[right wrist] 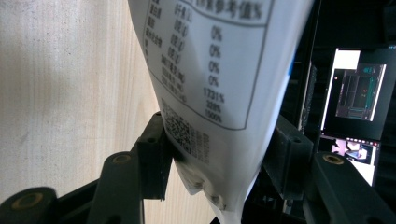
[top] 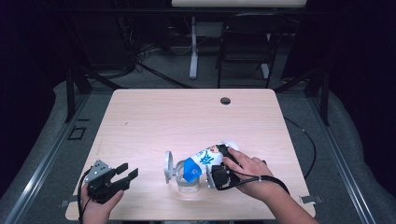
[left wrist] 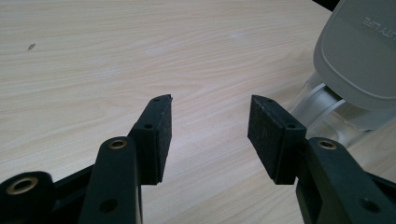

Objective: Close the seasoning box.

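A white and blue printed bag (top: 201, 161) is tipped down to the left, its blue end over a clear jar (top: 187, 183) whose grey hinged lid (top: 168, 166) stands open. My right gripper (top: 218, 163) is shut on the bag's other end. In the right gripper view both pads press the bag (right wrist: 210, 84) between them, at my right gripper (right wrist: 219, 154). My left gripper (top: 128, 170) rests at the table's front left, open and holding nothing. In its own view my left gripper (left wrist: 210, 135) points toward the jar (left wrist: 322, 112) and its lid (left wrist: 359, 51).
The wooden table (top: 163, 116) has a cable hole (top: 225, 101) near its far edge. A black chair (top: 247, 42) and another table's leg (top: 193, 46) stand behind it. A lit screen (right wrist: 355, 93) lies beyond the bag.
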